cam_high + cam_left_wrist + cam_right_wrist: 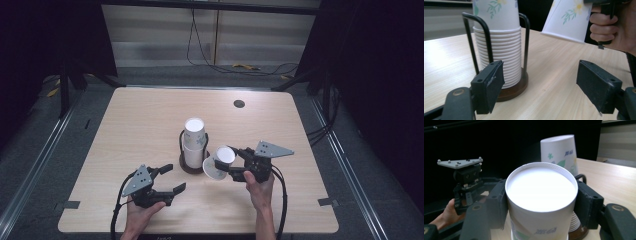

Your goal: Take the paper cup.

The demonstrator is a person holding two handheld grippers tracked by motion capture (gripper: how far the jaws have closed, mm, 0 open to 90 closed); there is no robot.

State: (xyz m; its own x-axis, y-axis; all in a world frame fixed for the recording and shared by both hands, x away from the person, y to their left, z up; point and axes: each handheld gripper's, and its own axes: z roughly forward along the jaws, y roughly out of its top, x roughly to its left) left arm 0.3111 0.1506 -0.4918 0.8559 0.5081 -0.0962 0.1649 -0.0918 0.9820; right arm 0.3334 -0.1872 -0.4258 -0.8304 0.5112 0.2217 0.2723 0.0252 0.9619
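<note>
A tall stack of white flower-print paper cups stands upside down in a black wire holder with a round brown base, near the table's middle. My right gripper is shut on a single paper cup, held tilted just right of the stack, its white bottom facing the right gripper view. That cup hangs above the table in the left gripper view. My left gripper sits low, front left of the holder, open with nothing between its jaws. The stack is just beyond its left jaw.
The light wooden table has a dark round grommet at the back right. Black cables lie on the floor behind it. Metal rails run along both sides of the table.
</note>
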